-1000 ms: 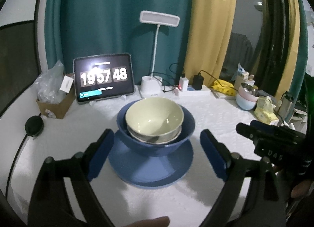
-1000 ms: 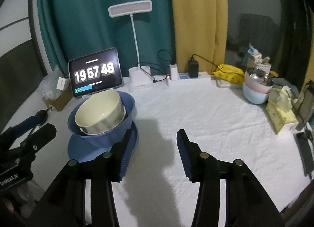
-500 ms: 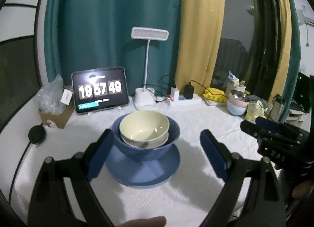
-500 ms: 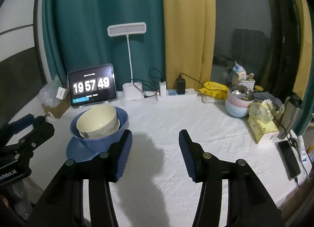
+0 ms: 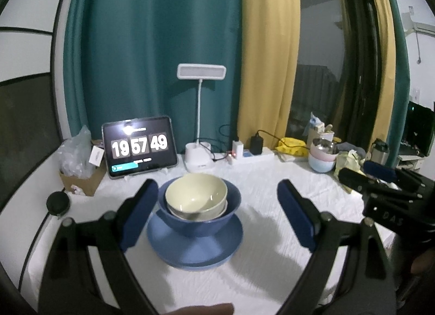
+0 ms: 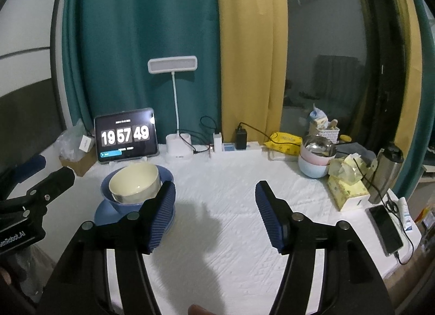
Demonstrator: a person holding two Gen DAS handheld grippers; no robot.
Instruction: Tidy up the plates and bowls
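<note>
A cream bowl (image 5: 195, 195) sits nested in a blue bowl (image 5: 201, 224), which stands on a blue plate (image 5: 195, 247) on the white table. The stack also shows at the left of the right wrist view: cream bowl (image 6: 133, 183), blue bowl (image 6: 165, 173), plate (image 6: 104, 213). My left gripper (image 5: 217, 217) is open and empty, held back from the stack with the bowls seen between its fingers. My right gripper (image 6: 214, 214) is open and empty, to the right of the stack, over bare table.
A tablet clock (image 5: 140, 147), a desk lamp (image 5: 199, 113) and a power strip (image 5: 250, 153) line the back edge. A cardboard box with bags (image 5: 78, 170) stands at back left. Stacked pastel bowls (image 6: 316, 160), a tissue box (image 6: 346, 190), a flask (image 6: 386, 170) and a phone (image 6: 384, 229) are at the right.
Both grippers have pulled back and risen away from the stack, which now looks smaller. Both stay open. The bowls and plate have not moved.
</note>
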